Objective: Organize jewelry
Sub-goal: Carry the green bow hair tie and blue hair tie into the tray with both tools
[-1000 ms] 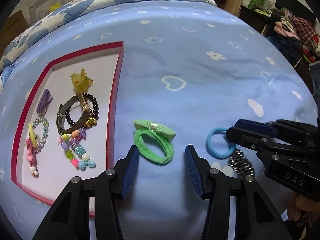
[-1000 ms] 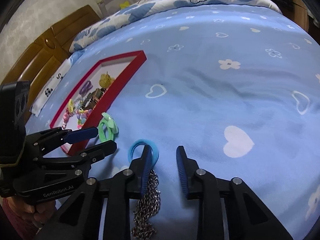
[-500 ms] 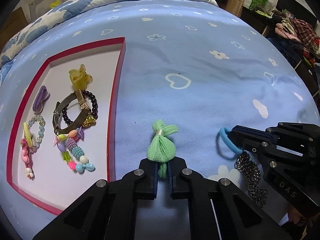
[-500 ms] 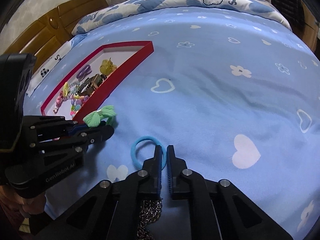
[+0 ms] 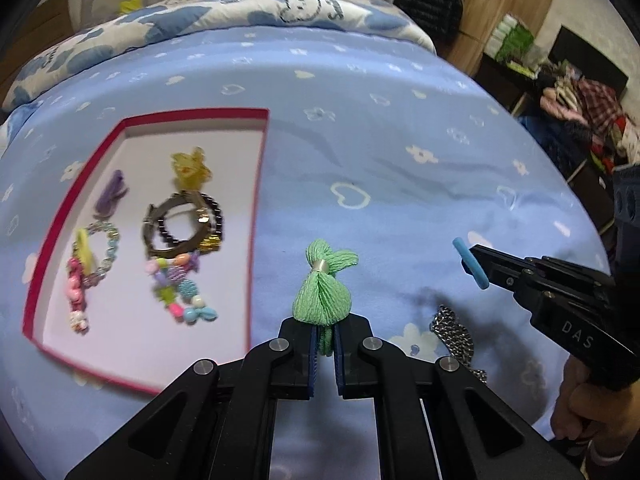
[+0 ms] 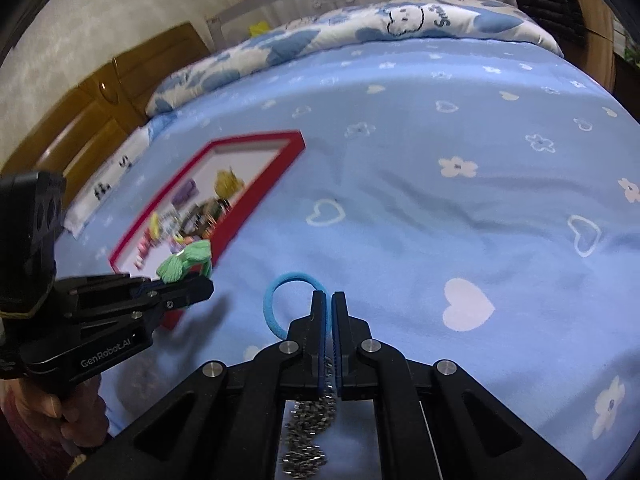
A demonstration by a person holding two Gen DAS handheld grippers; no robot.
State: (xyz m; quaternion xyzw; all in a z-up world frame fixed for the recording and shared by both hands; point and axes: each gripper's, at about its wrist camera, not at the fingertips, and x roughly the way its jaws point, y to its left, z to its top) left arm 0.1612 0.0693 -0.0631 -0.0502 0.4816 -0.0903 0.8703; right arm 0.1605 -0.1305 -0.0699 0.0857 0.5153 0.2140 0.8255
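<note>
The left gripper [image 5: 325, 338] is pinched tight on a green hair tie [image 5: 323, 285]. The tie is bunched up and sticks out past the tips, lifted off the blue bedsheet [image 5: 360, 152]. It has a small silver band around its neck. From the right wrist view, the same green tie sits at the left gripper's tip, just in front of the near corner of the red box.

The right gripper [image 6: 330, 312] is squeezed closed on a blue hair tie [image 6: 276, 300]. The blue loop pokes out to the left of the tips, up in the air. A silver chain [image 6: 310, 432] hangs down between that gripper's fingers; I cannot tell if it is pinched too. In the left wrist view the chain lies on the sheet below that gripper.

A bit farther away, on the left, is a red jewelry box [image 5: 256, 200] with a white inside. In it lie bead bracelets [image 5: 182, 226], a yellow hair clip [image 5: 191, 168], a purple hair tie [image 5: 112, 196] and colorful bead strings [image 5: 180, 288].

Farthest back is a cloud-print quilt [image 6: 360, 32] at the edge of the bed.
</note>
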